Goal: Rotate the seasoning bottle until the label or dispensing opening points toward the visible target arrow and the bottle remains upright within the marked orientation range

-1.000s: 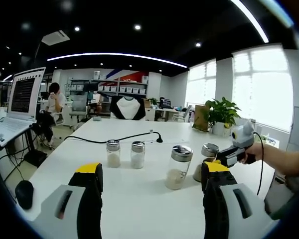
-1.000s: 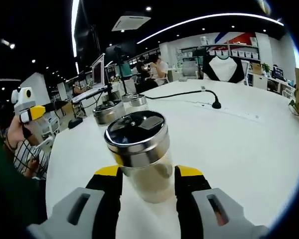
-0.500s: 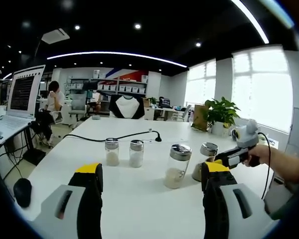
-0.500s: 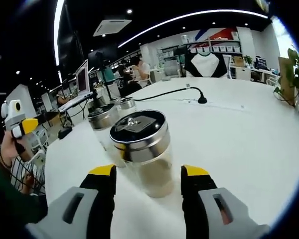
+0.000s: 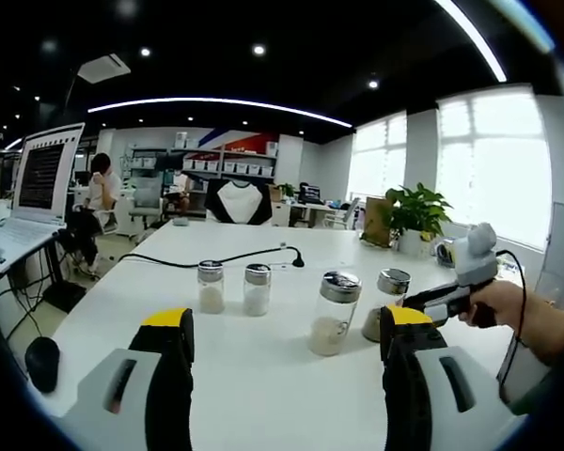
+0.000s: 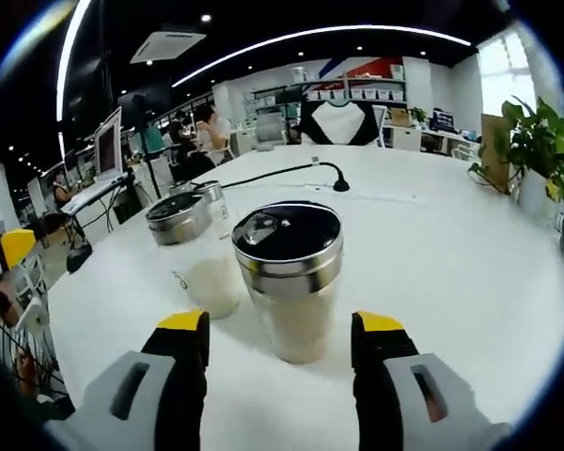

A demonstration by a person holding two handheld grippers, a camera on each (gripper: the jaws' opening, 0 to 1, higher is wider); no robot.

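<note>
A: what changed at the right gripper?
B: a second ago its jaws were clamped on the steel-lidded seasoning bottle; now they stand spread, clear gap on both sides; bottle released and upright on the white table. Reads as the turn done, or a regrasp for another increment.
A: aimed at the arrow?
B: cannot tell; no arrow or range mark visible on the table; the lid's flip-tab sits up and left of lid centre in the right gripper view; no label readable.
A: left gripper?
B: jaws apart, holding nothing, unchanged across the second; it hangs well short of the bottle row.
A: containers, biggest first?
B: taking the seasoning bottle as landmark: itself, clear glass, pale powder roughly half full; just beside it, the next glass jar with a similar steel lid, pale granules in the lower part; beyond that jar, two small shakers, whitish fill low down; the black cable runs behind them.
</note>
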